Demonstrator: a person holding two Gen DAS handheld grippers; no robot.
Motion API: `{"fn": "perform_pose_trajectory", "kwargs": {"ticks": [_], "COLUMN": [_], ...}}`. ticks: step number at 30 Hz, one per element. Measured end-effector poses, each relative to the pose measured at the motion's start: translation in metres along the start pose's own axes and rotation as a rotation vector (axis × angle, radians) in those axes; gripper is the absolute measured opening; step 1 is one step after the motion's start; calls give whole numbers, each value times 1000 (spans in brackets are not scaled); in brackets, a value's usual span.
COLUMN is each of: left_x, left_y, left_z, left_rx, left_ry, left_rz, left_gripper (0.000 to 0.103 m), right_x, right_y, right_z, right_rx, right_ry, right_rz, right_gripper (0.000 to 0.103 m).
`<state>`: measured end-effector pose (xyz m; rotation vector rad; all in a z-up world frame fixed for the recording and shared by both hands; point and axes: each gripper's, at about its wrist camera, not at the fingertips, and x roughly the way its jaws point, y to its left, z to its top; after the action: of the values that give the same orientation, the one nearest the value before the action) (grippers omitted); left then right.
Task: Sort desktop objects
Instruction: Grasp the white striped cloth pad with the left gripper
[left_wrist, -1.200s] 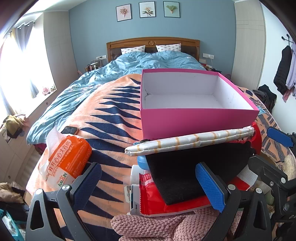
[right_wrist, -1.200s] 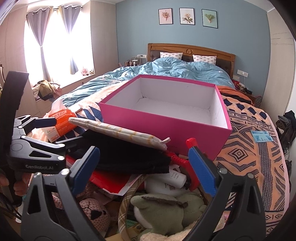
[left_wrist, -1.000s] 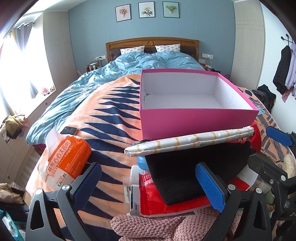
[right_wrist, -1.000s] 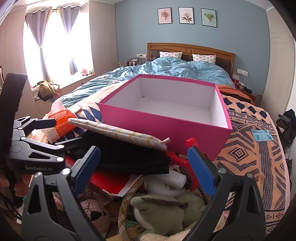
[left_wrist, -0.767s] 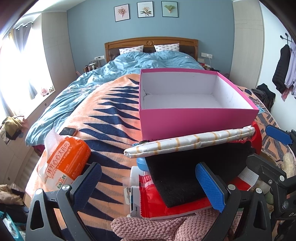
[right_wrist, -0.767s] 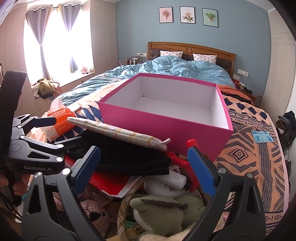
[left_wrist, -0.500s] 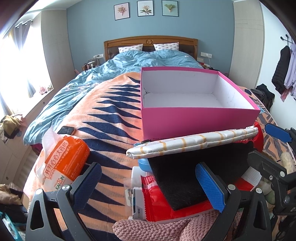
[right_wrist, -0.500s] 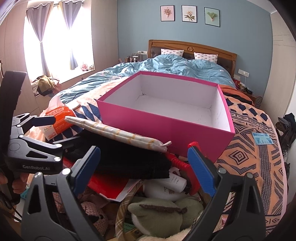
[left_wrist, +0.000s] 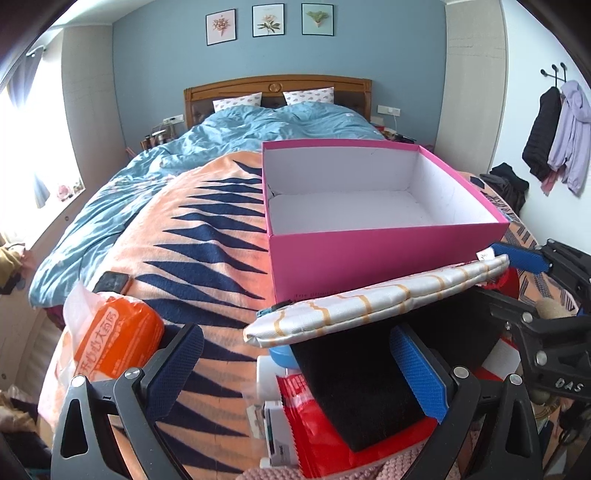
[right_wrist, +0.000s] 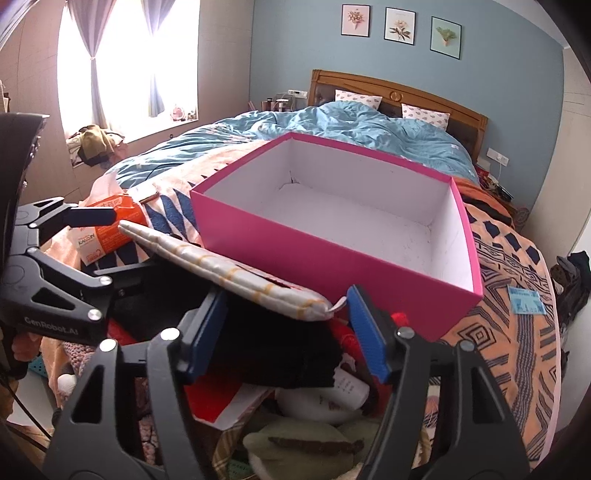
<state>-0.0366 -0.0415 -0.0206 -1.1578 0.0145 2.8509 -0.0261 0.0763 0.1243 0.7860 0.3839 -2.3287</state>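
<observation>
An empty pink box (left_wrist: 369, 254) with white inside stands on the bed; it also shows in the right wrist view (right_wrist: 332, 254). In front of it lies a heap: a white pouch with orange stripes (left_wrist: 373, 306) (right_wrist: 221, 269) on top of a black cloth (left_wrist: 362, 380) (right_wrist: 266, 354), a red packet (left_wrist: 317, 435) and a white bottle (right_wrist: 332, 398). My left gripper (left_wrist: 295, 369) is open over the heap's left part. My right gripper (right_wrist: 286, 334) is open, its jaws narrowed around the pouch's end and the black cloth, not clamping them.
An orange tissue pack (left_wrist: 107, 343) (right_wrist: 107, 229) lies left of the heap, a phone (left_wrist: 110, 282) beyond it. A green plush (right_wrist: 306, 446) and pink knit (left_wrist: 399, 469) lie nearest me. A blue card (right_wrist: 526, 301) lies on the patterned blanket (left_wrist: 199, 236) at right.
My right gripper has moved forward and down toward the pouch's end, and its jaws have narrowed. The left gripper has tilted slightly; the pouch looks more slanted.
</observation>
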Motion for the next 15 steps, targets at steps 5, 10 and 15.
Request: {"fn": "perform_pose_trajectory", "kwargs": {"ticks": [5, 10, 15], "left_x": [6, 11, 19], "left_y": [1, -1, 5], "left_z": [6, 10, 14], "left_rx": [15, 43, 42], "left_ry": [-4, 0, 13], "left_rz": [-38, -66, -84], "left_gripper": [89, 80, 75], "right_x": [6, 8, 9], "right_y": [-8, -17, -28], "right_z": [5, 10, 15], "right_rx": [10, 37, 68], "right_ry": [9, 11, 4], "right_rz": [35, 59, 77], "right_gripper": [53, 41, 30]}}
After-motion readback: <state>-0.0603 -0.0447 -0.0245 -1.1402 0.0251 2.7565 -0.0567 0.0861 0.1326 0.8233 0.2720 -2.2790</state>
